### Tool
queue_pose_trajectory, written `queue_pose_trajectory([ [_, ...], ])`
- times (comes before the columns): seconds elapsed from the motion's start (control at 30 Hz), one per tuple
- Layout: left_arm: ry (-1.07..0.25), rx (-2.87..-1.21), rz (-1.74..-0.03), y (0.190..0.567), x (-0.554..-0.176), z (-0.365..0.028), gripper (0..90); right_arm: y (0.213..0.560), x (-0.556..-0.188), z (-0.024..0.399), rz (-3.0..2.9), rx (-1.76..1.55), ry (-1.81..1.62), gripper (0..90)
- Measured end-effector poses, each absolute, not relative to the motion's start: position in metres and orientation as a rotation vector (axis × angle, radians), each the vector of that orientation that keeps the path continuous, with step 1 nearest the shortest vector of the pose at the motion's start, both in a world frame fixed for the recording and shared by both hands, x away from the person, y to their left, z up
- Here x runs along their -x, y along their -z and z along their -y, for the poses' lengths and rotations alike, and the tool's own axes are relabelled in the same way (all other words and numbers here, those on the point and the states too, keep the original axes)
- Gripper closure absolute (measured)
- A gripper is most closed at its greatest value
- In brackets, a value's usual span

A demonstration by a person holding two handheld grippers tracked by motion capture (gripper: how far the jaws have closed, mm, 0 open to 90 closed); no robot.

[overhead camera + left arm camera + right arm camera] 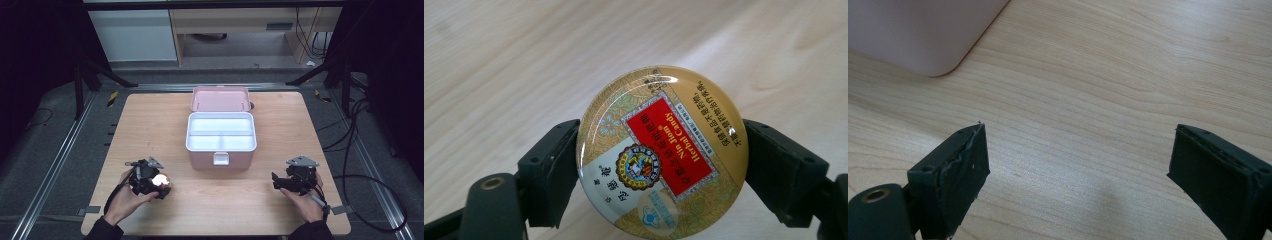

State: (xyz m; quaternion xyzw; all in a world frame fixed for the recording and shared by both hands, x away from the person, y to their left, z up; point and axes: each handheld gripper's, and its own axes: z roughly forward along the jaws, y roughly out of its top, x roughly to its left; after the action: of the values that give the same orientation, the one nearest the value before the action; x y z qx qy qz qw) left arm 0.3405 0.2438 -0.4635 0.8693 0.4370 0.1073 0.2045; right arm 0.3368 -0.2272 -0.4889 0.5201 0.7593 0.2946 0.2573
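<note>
Since the round candy tin sits squarely between the left gripper pads, both pressing its rim on opposite sides, I read it as clamped and ready to carry; lid faces the camera, so it's held flat by the edge, which should let it drop level into a compartment. In the high view the left gripper holds that tin near the table's front-left corner, well short of the pink box. Box is at table centre with its lid swung back and away, so the white tray is open from the person's side; latch faces front. Tray looks bare, split into a long rear section and smaller front ones; exact front split hard to tell. Right gripper rests front-right, jaws wide apart on nothing, box corner just ahead, likely parked on standby. Count: one tin, one box, two grippers.
</note>
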Motion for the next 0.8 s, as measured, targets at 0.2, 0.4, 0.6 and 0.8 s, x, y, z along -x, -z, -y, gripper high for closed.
queue_pose_trajectory([
  [0.2, -0.320, -2.371, -1.396, 0.471, -0.355, -0.280, 19.8, 0.489, -0.337, 0.227, -2.063, -1.408, -0.798, 9.4],
  [0.4, -0.313, -2.355, -1.483, 0.478, -0.361, -0.297, 19.8, 0.489, -0.337, 0.227, -2.062, -1.407, -0.796, 9.4],
  [0.6, -0.320, -2.389, -1.496, 0.485, -0.362, -0.296, 19.7, 0.489, -0.337, 0.227, -2.067, -1.407, -0.804, 9.5],
  [0.8, -0.309, -2.371, -1.492, 0.484, -0.361, -0.297, 17.8, 0.489, -0.337, 0.227, -2.070, -1.406, -0.808, 9.5],
])
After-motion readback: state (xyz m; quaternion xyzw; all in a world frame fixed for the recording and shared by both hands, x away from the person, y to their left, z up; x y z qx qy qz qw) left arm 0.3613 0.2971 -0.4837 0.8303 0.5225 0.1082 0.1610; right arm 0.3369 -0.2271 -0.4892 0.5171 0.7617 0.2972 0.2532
